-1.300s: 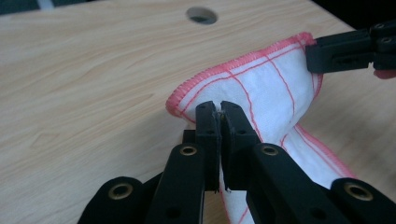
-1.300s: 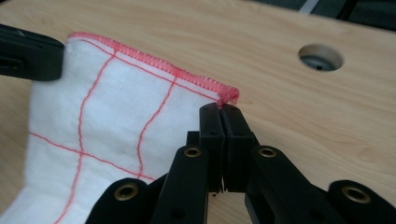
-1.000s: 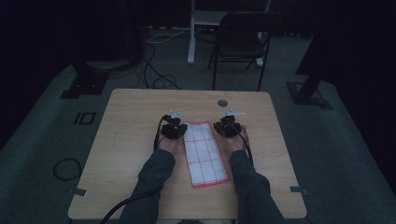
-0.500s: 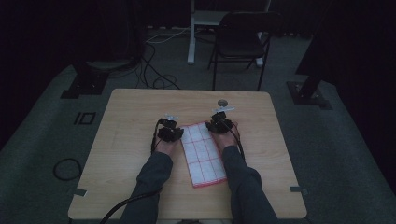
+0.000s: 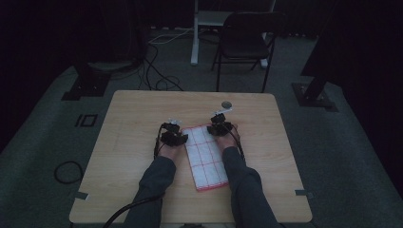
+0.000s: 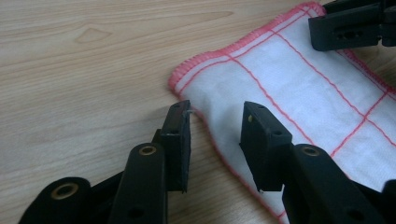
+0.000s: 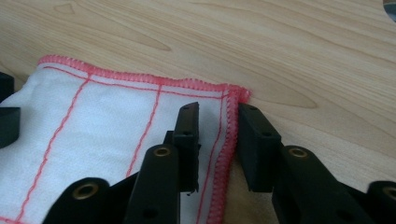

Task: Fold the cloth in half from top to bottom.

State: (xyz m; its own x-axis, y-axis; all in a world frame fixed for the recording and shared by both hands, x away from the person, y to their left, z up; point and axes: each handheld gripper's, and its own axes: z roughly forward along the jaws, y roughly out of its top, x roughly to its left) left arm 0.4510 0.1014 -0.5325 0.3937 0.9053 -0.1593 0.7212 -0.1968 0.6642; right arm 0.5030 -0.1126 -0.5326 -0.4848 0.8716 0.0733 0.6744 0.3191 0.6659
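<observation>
On the bench [image 5: 142, 123] lies a white red-checked cloth [image 5: 206, 154]; left fingers [image 6: 215, 140] have just been opening astride its edge, right fingers [image 7: 217, 140] closing around its hemmed corner, neither pressing

Left gripper [image 6: 215, 126] at the cloth's edge

Its jaws, just opened, straddle the red-stitched border of the white checked cloth [image 6: 299, 79] on the wooden table [image 6: 84, 70]; the other gripper [image 6: 350, 25] rests at the far corner.
</observation>
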